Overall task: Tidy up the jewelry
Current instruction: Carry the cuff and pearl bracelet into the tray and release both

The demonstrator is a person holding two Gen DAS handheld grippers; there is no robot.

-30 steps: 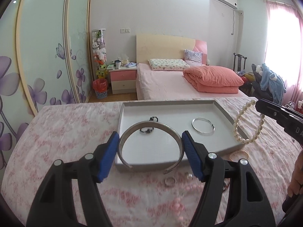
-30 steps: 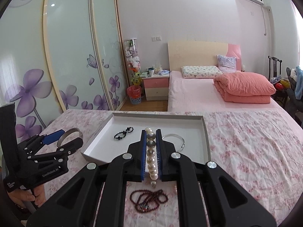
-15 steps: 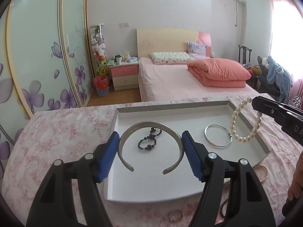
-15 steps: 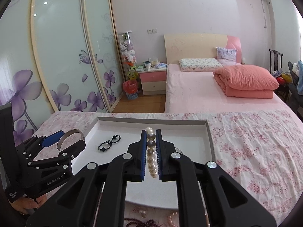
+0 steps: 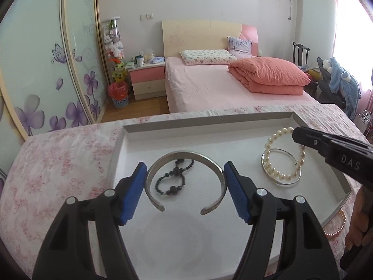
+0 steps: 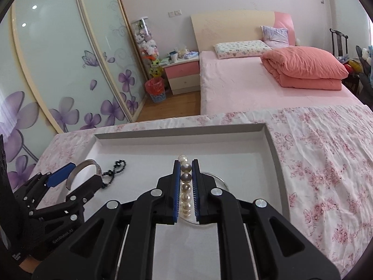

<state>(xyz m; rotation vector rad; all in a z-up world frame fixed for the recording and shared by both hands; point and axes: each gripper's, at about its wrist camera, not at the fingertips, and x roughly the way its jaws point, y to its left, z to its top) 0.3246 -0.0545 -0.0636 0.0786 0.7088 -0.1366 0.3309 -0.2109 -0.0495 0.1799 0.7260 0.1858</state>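
Observation:
My left gripper (image 5: 185, 175) is shut on a silver open cuff bangle (image 5: 184, 155), held over the white tray (image 5: 209, 126). A black bead bracelet (image 5: 173, 179) lies in the tray under the cuff. My right gripper (image 6: 185, 172) is shut on a pearl bracelet (image 6: 185, 186), held over the tray's (image 6: 181, 131) right part. In the left wrist view the pearl bracelet (image 5: 270, 163) hangs from the right gripper (image 5: 300, 137) above a thin silver bangle (image 5: 283, 182). In the right wrist view the left gripper (image 6: 77, 175) holds the cuff (image 6: 84, 164) at the left.
The tray sits on a table with a pink floral cloth (image 6: 326, 163). A pink bead bracelet (image 5: 338, 228) lies on the cloth by the tray's right corner. A bed (image 5: 221, 84), nightstand and flowered wardrobe doors (image 5: 35, 70) stand behind.
Both grippers moved forward and lower over the tray with their jewelry. The pearl bracelet now hangs above the thin silver bangle. The cuff now sits over the black bead bracelet.

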